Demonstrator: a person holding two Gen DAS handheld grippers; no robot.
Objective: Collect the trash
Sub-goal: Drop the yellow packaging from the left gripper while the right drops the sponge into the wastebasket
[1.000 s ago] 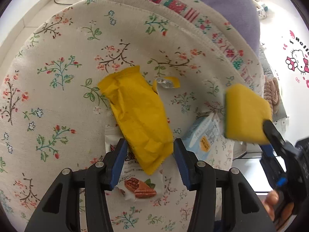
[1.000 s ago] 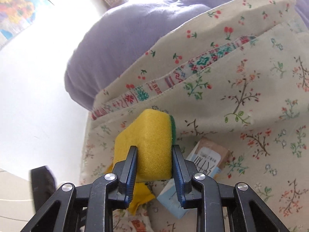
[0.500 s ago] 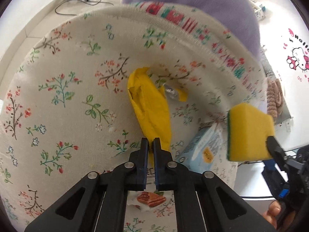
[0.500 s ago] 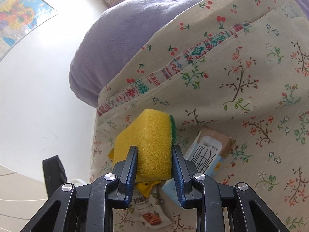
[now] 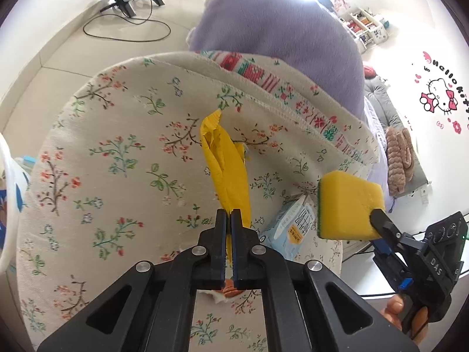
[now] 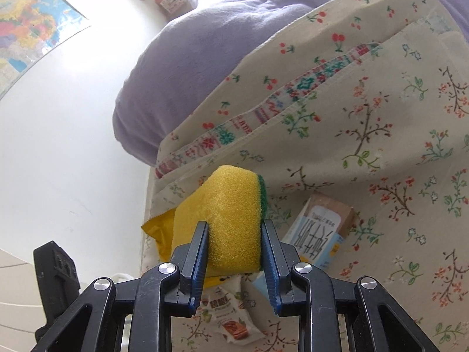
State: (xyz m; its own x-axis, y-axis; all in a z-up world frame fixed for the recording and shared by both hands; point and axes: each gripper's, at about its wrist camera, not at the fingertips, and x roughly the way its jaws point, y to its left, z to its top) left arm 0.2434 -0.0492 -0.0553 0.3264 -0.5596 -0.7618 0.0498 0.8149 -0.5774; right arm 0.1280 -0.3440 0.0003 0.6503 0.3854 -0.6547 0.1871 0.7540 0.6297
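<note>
So we've got the left gripper (image 5: 228,215) clamped tight on the near end of the yellow wrapper (image 5: 227,164), jaws squeezed right together with just the thin foil between them. The wrapper stretches straight out ahead of the fingertips, crumpled into a long narrow strip, its far torn end up near the stitched edge of the flowery cloth (image 5: 117,158). Whether that far end touches the cloth we can't tell.

Our right gripper (image 6: 234,243) has its jaws partway apart and pressing on both sides of a yellow sponge (image 6: 231,214) with a green scrubby layer on its right face. The sponge sticks out forward past the fingertips. From the left camera we see the same sponge (image 5: 348,205) off to the right of the left gripper, with a bit of a hand (image 5: 395,314) under the right tool.

Just right of the left fingertips, between the two tools, a small light blue carton (image 5: 290,226) lies flat on the cloth. Below the right gripper's jaws there's a white snack packet (image 6: 231,314) with nuts printed on it, also lying on the cloth, and a corner of it peeks out under the left jaws too.

Beyond the cloth's patterned trim sits a big purple blanket (image 5: 278,41), farther ahead of both tools.
</note>
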